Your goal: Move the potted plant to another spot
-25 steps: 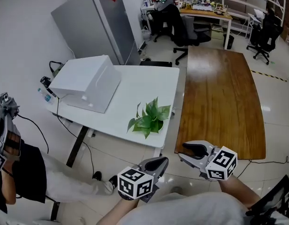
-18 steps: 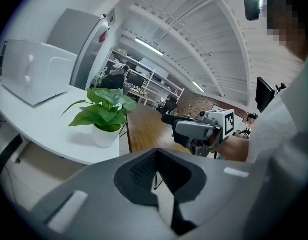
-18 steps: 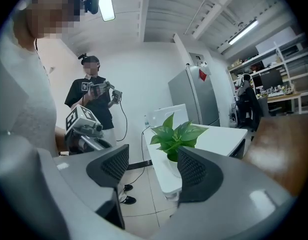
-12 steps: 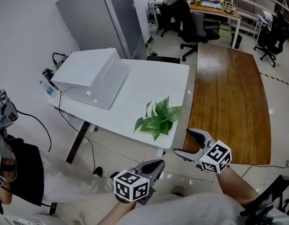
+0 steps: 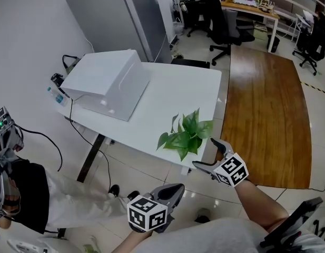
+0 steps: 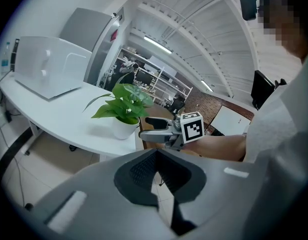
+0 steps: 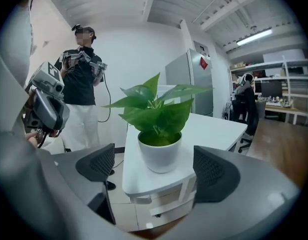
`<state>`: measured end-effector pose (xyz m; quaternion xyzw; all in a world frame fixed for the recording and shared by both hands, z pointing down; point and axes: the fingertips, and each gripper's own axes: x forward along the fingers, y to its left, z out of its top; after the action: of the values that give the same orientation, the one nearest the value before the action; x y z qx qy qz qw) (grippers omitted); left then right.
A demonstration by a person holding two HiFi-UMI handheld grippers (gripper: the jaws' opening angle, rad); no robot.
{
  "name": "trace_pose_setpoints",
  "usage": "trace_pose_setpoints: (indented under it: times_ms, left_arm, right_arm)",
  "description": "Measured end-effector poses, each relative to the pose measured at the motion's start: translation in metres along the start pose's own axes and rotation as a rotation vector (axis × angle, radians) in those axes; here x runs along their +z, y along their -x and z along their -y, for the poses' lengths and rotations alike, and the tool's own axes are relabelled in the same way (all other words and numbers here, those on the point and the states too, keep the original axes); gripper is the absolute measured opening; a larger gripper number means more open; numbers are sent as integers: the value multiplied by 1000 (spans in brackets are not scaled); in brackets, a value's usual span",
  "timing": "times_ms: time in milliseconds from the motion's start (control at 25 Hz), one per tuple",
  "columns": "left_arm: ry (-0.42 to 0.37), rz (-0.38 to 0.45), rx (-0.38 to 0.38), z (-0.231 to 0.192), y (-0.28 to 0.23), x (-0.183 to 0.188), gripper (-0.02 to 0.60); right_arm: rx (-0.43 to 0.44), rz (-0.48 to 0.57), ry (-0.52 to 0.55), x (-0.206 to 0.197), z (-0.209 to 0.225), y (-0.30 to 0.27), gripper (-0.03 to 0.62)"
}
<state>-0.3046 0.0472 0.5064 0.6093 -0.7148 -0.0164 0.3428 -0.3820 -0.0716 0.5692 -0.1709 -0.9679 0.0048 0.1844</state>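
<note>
The potted plant (image 5: pixel 186 135), green leaves in a small white pot (image 7: pixel 160 152), stands at the near corner of the white table (image 5: pixel 167 96). My right gripper (image 5: pixel 206 153) is just off that corner, level with the pot. Its jaws have just been opening and now stand wide; the pot lies a little beyond the fingertips (image 7: pixel 100 163), untouched. My left gripper (image 5: pixel 170 193) hangs lower and nearer to me over the floor, its jaws shut on nothing. From the left gripper view the plant (image 6: pixel 124 102) shows with the right gripper (image 6: pixel 154 127) beside it.
A large white box (image 5: pixel 107 83) takes up the table's far left. A wooden table (image 5: pixel 265 109) adjoins on the right. A grey cabinet (image 5: pixel 117 15) stands behind. A person with a camera rig (image 5: pixel 7 188) stands at the left. Office chairs (image 5: pixel 225 28) stand at the back.
The right gripper has come down and forward to the table corner by the plant, and its jaws have spread wide. The left gripper has sunk a little and stays shut.
</note>
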Motion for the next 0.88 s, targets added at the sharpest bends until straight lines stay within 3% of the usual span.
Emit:
trace_pose_setpoints:
  times_ms: [280, 880]
  left_arm:
    - [16, -6, 18, -13, -1, -4, -2]
    - [45, 4, 64, -34, 10, -5, -2]
  right_arm:
    - [-27, -12, 14, -8, 13, -20, 489]
    - [-2, -34, 64, -10, 11, -57, 494]
